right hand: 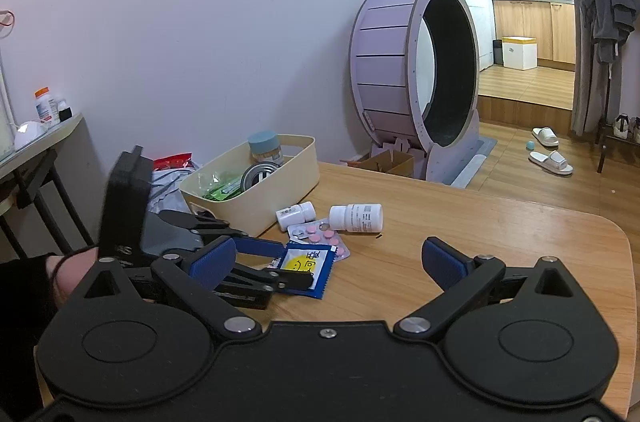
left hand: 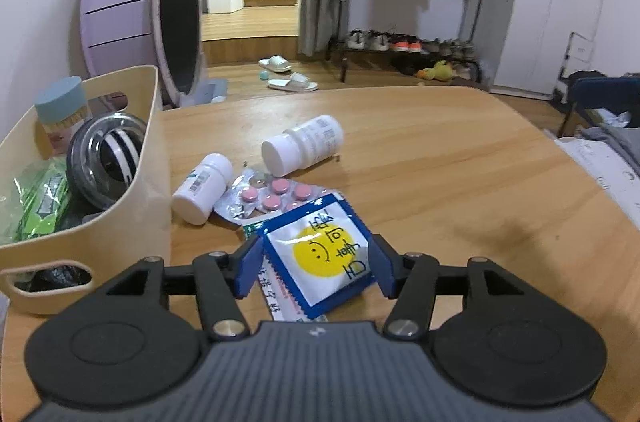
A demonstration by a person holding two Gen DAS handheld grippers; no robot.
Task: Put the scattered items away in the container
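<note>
At the left stood the cream container (left hand: 132, 206), holding a green packet (left hand: 36, 202), a clear round case (left hand: 106, 162) and a blue-lidded jar (left hand: 60, 102). Just right of it, on the wooden bench (left hand: 460, 182), lay a small white bottle (left hand: 202, 188) on its side, touching a blister sheet of pink pills (left hand: 276, 196), with a larger white bottle (left hand: 302, 146) beyond. The left gripper (left hand: 316, 264) had its blue fingers (left hand: 250, 270) spread on either side of a blue-edged sachet with a yellow smiley (left hand: 324, 254); whether they gripped it could not be told. Further right, the right gripper (right hand: 326, 262) hung above bare bench, its fingers (right hand: 444, 262) wide apart and holding nothing.
</note>
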